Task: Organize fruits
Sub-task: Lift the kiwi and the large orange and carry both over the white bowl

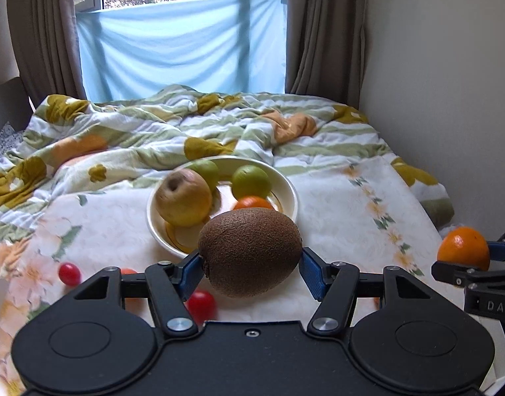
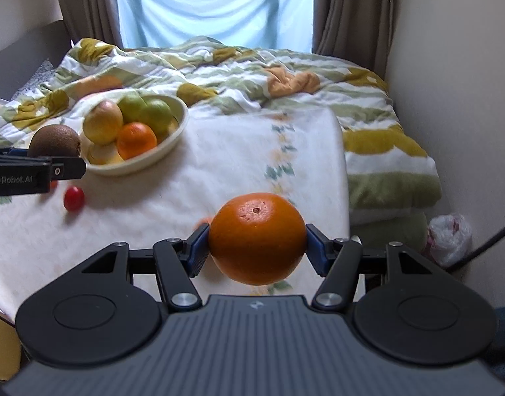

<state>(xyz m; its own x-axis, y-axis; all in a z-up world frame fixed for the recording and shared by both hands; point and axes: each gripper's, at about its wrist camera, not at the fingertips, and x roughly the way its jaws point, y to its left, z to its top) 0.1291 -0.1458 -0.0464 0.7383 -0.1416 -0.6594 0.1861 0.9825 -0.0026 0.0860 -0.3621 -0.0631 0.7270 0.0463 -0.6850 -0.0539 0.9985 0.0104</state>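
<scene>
kiwi point(image 1: 249, 251): brown, fuzzy, pinched between the blue pads of the left gripper point(image 1: 250, 265), lifted off the surface just in front of the bowl's near rim
orange point(image 2: 257, 238): held in the right gripper point(image 2: 257, 247), pads pressed on both its sides, stem scar facing up; hangs above the floral cloth, well right of the bowl
left gripper state: closed onto the kiwi, both pads touching its ends
right gripper state: closed onto the orange; in the left wrist view it shows at the far right edge with the orange
bowl point(image 1: 290, 194): cream, round, on the floral cloth, middle of the surface
bowl contents: yellowish apple point(image 1: 183, 197) at left, dimpled end toward the left wrist camera; two green fruits point(image 1: 251, 181) toward the back; small orange point(image 2: 136, 140) at the front, partly hidden behind the kiwi in the left wrist view
cherry tomatoes: one red point(image 1: 69, 274) on the cloth left of the left gripper, another point(image 1: 202, 305) under the gripper's fingers; right wrist view shows one, slightly blurred
floral cloth point(image 2: 219, 165): white with pale flower print, covers the surface under the bowl
quilt point(image 1: 153, 125): rumpled, green stripes with mustard flowers, behind the bowl
background: window with light blue sheet point(image 1: 183, 52), brown curtains either side
plastic bag point(image 2: 449, 239): white, on the floor at right, by the wall
</scene>
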